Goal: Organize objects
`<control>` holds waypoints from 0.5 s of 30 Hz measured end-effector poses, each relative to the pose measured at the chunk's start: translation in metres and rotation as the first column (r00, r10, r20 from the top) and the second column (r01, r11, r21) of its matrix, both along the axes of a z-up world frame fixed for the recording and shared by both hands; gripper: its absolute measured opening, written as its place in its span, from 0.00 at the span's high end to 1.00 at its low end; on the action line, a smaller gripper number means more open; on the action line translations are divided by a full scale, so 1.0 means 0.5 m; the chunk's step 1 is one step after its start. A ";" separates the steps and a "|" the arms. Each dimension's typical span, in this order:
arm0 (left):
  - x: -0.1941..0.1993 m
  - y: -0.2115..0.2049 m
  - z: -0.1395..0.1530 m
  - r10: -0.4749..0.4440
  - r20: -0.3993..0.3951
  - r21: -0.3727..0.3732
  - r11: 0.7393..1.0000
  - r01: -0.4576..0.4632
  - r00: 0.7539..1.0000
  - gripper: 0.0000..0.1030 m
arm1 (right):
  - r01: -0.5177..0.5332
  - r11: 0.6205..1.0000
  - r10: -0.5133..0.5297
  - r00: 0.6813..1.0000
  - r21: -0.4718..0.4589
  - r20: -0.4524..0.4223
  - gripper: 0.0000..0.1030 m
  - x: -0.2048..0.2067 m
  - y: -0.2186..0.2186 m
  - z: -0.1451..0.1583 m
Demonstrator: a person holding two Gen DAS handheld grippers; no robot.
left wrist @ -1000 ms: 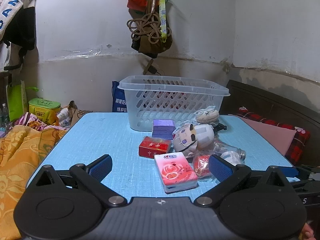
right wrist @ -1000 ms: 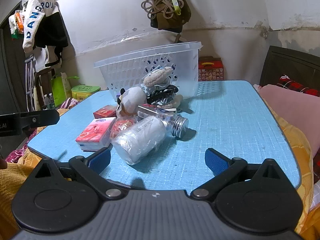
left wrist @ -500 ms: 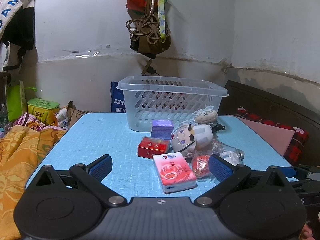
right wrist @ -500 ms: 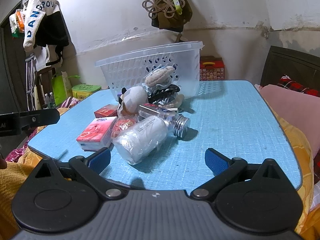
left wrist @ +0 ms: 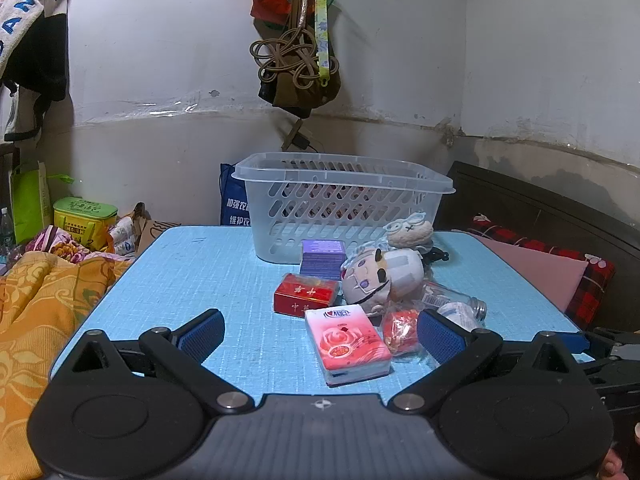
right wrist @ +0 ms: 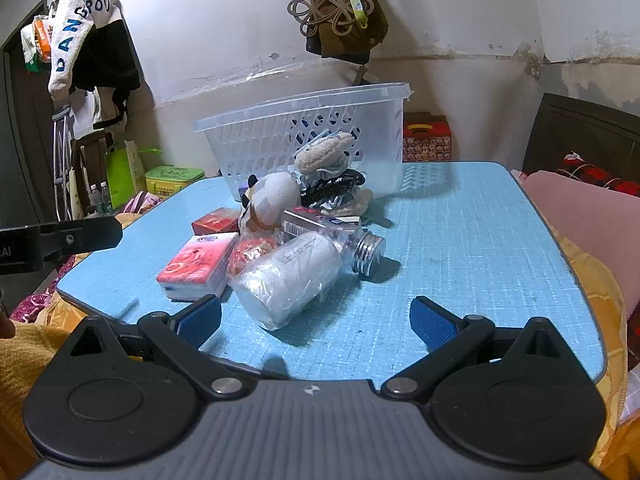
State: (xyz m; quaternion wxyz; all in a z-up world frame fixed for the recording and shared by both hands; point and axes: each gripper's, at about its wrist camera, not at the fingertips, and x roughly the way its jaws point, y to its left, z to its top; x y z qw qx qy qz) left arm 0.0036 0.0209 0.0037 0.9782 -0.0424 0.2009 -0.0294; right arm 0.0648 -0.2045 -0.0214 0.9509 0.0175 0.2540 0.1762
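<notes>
Basket [right wrist: 360, 128]: clear plastic, at the table's [right wrist: 460, 240] far edge.
Plush toys [right wrist: 276, 196]: piled just before the basket.
Wrapped bottle [right wrist: 296, 276]: nearest of the pile.
Tissue pack [right wrist: 196, 264]: left of the bottle.
Right gripper [right wrist: 316, 320]: fingers spread wide, holding nothing.

Pink rose-printed tissue pack [left wrist: 347, 344], red box [left wrist: 305, 294], light-blue woven-textured table [left wrist: 192, 276].

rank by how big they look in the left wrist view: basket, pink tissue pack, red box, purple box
1. basket
2. pink tissue pack, though it lies nearest the camera
3. red box
4. purple box, close to the red box
</notes>
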 end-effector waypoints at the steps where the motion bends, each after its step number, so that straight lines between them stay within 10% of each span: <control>1: 0.000 0.000 -0.001 0.000 -0.001 0.000 1.000 0.000 1.000 0.00 | 0.000 1.000 0.000 1.000 -0.001 0.000 0.00 0.000 0.000 0.000; 15: 0.027 0.021 0.030 -0.053 -0.070 -0.033 0.998 0.051 0.996 0.02 | 0.026 1.000 -0.026 1.000 -0.017 -0.006 0.00 0.017 0.002 0.011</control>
